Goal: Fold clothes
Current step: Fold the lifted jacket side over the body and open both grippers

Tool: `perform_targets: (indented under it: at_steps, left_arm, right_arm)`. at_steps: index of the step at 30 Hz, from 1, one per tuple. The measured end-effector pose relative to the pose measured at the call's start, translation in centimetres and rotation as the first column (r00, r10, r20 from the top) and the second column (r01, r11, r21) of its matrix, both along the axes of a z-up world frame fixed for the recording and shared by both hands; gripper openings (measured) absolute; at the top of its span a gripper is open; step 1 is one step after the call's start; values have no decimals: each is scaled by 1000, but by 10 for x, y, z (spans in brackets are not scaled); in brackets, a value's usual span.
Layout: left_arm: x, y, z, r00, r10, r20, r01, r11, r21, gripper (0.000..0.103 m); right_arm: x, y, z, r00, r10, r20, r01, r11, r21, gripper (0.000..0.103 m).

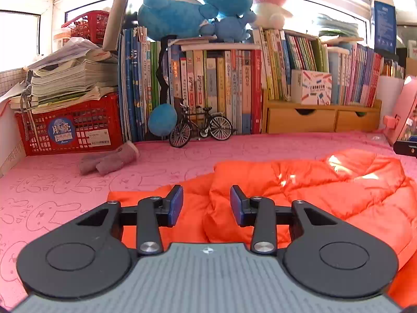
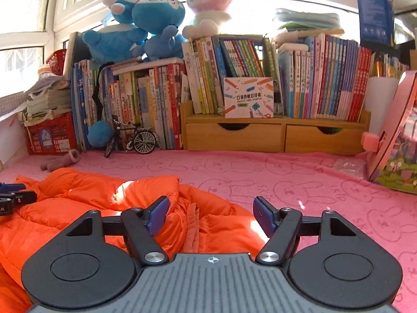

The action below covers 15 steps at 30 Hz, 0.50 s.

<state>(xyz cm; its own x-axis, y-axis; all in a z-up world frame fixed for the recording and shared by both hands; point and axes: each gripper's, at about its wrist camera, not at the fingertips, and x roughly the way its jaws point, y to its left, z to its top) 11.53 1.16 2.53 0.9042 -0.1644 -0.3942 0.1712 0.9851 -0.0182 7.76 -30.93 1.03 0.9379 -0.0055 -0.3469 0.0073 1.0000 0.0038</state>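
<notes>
Now our left gripper [image 1: 206, 204] hangs spread, empty, over the orange jacket [image 1: 299, 195]; the jacket stretches rightward. Our right gripper [image 2: 211, 215] gapes wide at its right edge.

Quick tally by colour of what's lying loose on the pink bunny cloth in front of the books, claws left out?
Orange: 1, puffy quilted orange jacket
Mauve: 1, small rolled mauve fabric piece
Black: 1, miniature black model bicycle
Clear: 1, crinkled clear plastic bag
Total: 4
</notes>
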Motion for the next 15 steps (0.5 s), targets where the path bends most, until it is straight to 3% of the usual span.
perform_targets:
  at_steps: [1,4,5,7,9,10,13,15]
  left_arm:
    - [2,0,10,1000,3,16,-2,999,-33,37]
    - [18,-16,34,998,-3,56,10,994,-111,37]
    - [25,-21,37,998,8,56,-1,992,-125,38]
    - [41,-29,31,999,42,7,-41,988,-147,37]
    - [57,-36,21,995,81,-52,-89,984,-154,38]
    - [62,-40,13,990,119,-74,-127,984,-123,38]
    - [72,-47,-14,970,219,-107,-220,975,-6,39]
    - [74,-51,-32,961,254,-109,-248,967,64,40]
  right_arm:
    - [-3,5,11,999,-4,46,4,1000,-9,71]
    - [8,26,42,991,25,134,-37,995,92,77]
    - [17,30,48,988,47,145,-74,980,185,78]
    - [40,33,52,984,97,153,-150,907,394,80]
    - [67,31,39,982,128,136,-184,785,592,80]
    - [78,31,31,987,115,113,-161,758,633,80]
    - [101,48,9,1000,10,0,-9,860,511,79]
    - [108,65,-9,997,-50,-62,67,946,318,79]
